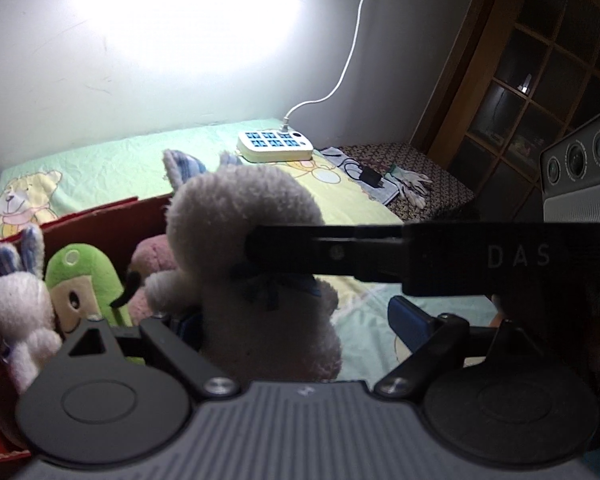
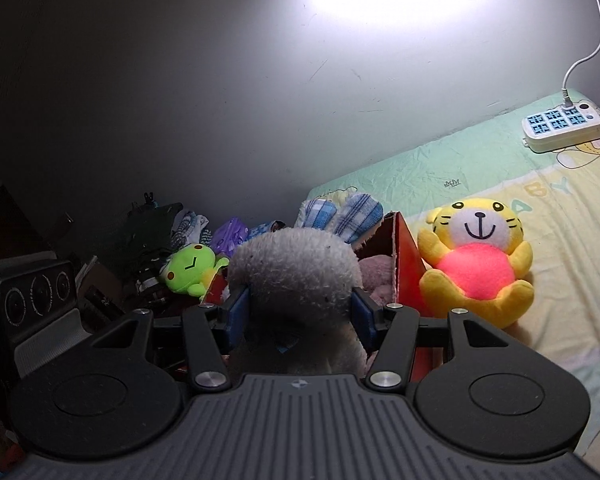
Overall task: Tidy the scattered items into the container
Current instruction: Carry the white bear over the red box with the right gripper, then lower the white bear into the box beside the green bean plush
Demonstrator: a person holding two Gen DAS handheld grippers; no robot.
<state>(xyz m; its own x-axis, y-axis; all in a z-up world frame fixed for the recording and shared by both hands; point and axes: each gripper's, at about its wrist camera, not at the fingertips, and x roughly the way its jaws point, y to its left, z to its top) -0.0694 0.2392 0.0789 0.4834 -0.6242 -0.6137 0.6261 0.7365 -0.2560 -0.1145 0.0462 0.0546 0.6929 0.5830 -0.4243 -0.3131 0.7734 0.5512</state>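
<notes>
Two grippers meet on one toy: your right gripper [image 2: 300, 320] has its blue pads pinched on both sides of the fluffy white plush rabbit with blue checked ears [image 2: 296, 272], jaws about halfway in. Your left gripper [image 1: 296, 320] stands partly open around the rabbit's body; can't tell if its pads press. In the left wrist view the rabbit hangs centre frame, beside the red cardboard box [image 1: 100, 220], not yet inside.

Risks:
- The grip sits on soft pile, so a fast swing could let it slip out onto the bed sheet [image 2: 480, 168].
- The box at lower left already holds a small white bunny [image 1: 16, 308], green plush [image 1: 84, 280] & pink plush [image 1: 156, 256]; dropped w/o pushing down, the rabbit may perch on top and roll off.
- The yellow tiger plush with pink belly [image 2: 480, 260], right of centre in the right wrist view, lies just outside the box wall; a hard nudge to the box could topple it.
</notes>
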